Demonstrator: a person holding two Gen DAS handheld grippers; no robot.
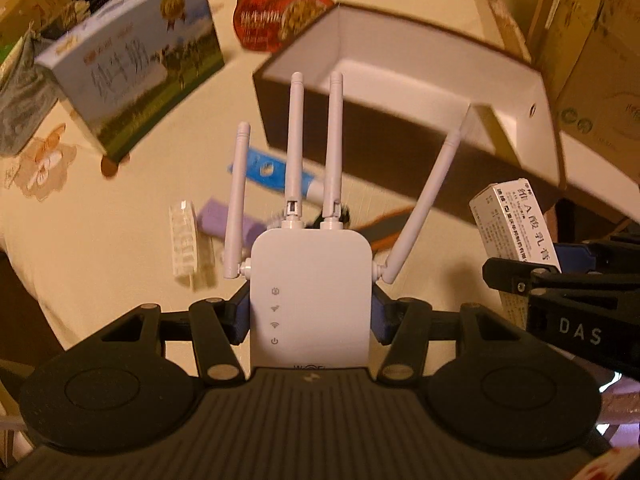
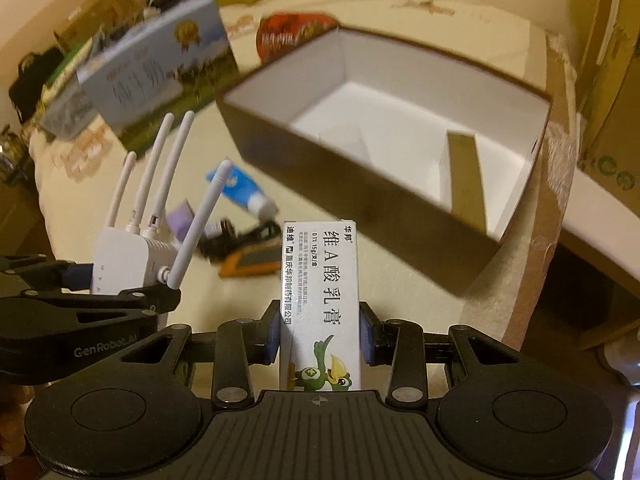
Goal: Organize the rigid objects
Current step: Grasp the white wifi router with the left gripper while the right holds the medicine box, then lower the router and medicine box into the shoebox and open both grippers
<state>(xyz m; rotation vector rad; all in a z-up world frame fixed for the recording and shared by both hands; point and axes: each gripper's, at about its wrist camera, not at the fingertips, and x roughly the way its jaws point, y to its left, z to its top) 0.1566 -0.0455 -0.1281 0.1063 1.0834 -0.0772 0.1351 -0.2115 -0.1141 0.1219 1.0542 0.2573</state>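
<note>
Left gripper is clamped on a white WiFi repeater, its blue pads pressed to the unit's two sides, the four antennas pointing up and away from the camera. The repeater is lifted above a cream tablecloth printed with faint butterfly and flower motifs.

At the far left of the left wrist view, a blue and green carton with a landscape print stands tilted on the cloth, with dim clutter behind it. Nearer the middle, on the cloth under the antennas, lie a clear plastic piece, a purple item, a blue and white tube and an orange and black object. Behind them a red printed packet lies flat.

Right of centre sits a large open box, dark brown outside and white inside, with a tan divider visible in the right wrist view. It rests near the table's rounded right edge.

Right gripper grips a small white ointment carton with Chinese lettering and a green cartoon bird, held upright just short of the box's near wall. Cardboard cartons are stacked at the far right beyond the table.
</note>
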